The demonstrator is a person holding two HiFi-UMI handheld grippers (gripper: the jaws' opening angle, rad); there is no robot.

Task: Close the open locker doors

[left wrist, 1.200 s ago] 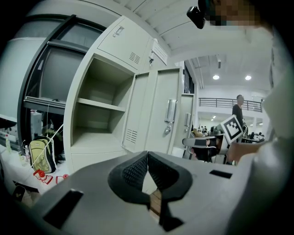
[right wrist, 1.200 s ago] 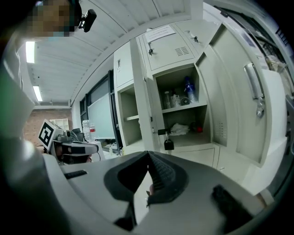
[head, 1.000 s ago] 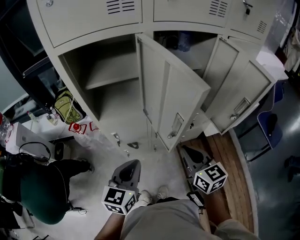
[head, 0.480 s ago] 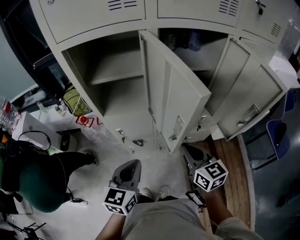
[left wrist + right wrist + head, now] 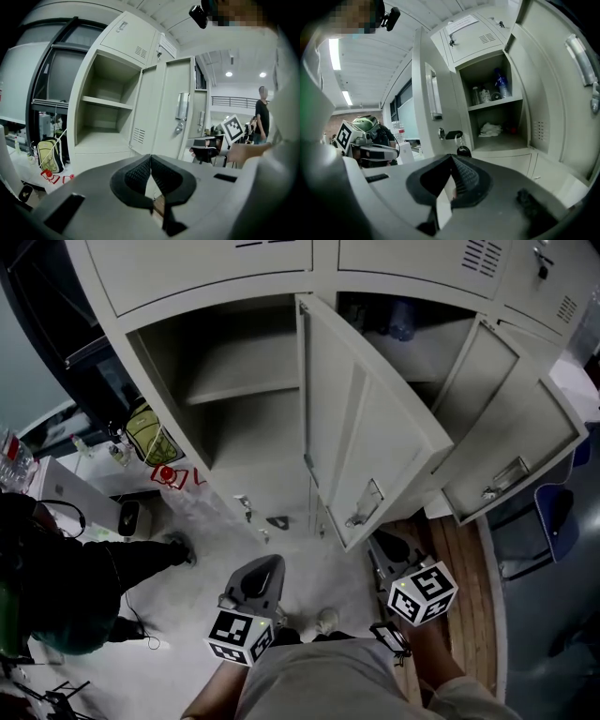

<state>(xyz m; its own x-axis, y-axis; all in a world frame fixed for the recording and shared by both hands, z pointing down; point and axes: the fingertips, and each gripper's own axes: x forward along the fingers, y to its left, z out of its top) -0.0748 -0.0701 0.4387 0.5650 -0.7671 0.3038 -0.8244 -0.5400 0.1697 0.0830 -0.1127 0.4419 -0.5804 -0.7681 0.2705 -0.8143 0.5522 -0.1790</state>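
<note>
Left gripper [image 5: 265,564]: fingers [image 5: 133,176] pressed together at the tips, nothing held. It is carried low in front of the person's body, pointing forward at the lockers, clear of every door.

Right gripper [image 5: 380,542]: fingers [image 5: 465,177] likewise closed tip to tip and empty, level with the left one and aimed the same way. Its tips sit below the lower corner of the near door [image 5: 375,446] — near it, not touching.

The near door stands swung wide out towards the person, hinged on the post between the two open compartments. It is pale grey metal, with a recessed handle [image 5: 367,502] by its free edge and a key [image 5: 451,135] with a dark fob in the lock.

Left of it the left compartment [image 5: 234,451] is open, with one shelf [image 5: 239,390] across it. Beyond the right gripper the far door [image 5: 516,442] also hangs open — same make, same colour.

Between the two doors the right compartment [image 5: 515,115] holds bottles [image 5: 500,85] on its own shelf and a white cloth [image 5: 490,129] below. A yellow-green backpack [image 5: 152,435] stands left of the lockers.
</note>
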